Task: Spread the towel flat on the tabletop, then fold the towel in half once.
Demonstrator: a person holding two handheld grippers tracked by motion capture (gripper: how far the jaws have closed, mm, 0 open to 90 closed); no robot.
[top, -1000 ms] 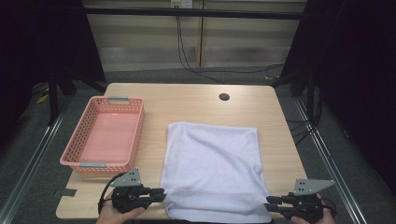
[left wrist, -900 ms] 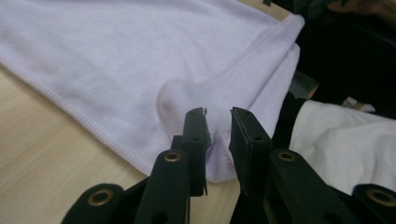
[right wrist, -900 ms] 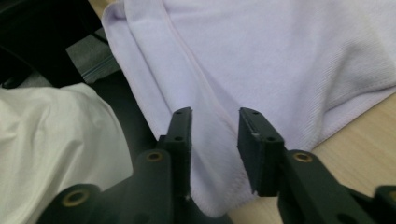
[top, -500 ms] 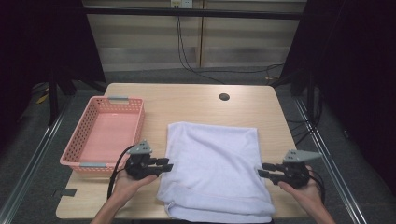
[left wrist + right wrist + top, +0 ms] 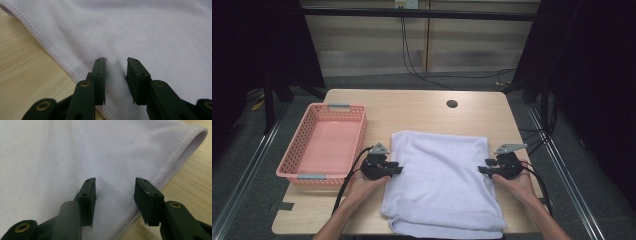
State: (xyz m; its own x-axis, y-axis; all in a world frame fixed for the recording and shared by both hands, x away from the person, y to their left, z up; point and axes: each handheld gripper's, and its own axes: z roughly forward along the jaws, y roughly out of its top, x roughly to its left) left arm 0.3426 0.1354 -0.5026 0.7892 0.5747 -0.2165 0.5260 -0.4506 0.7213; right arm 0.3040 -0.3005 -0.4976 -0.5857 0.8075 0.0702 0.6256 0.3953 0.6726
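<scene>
White towel (image 5: 442,180) lies between both hand-held grippers, jaws over its edges.

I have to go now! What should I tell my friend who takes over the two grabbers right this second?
Left gripper: at the towel's left edge, fingers apart over the cloth, gripping nothing; they have just closed a little.
Right gripper: at the right edge, fingers apart, gripping nothing; they have just been opening.
White towel: lies folded on the table, doubled thick at the near edge.
Pink basket: stands empty, left of the towel.
Done: one fold, by the look of it.
Left: probably more folding; the basket may be where the towel goes.
</scene>
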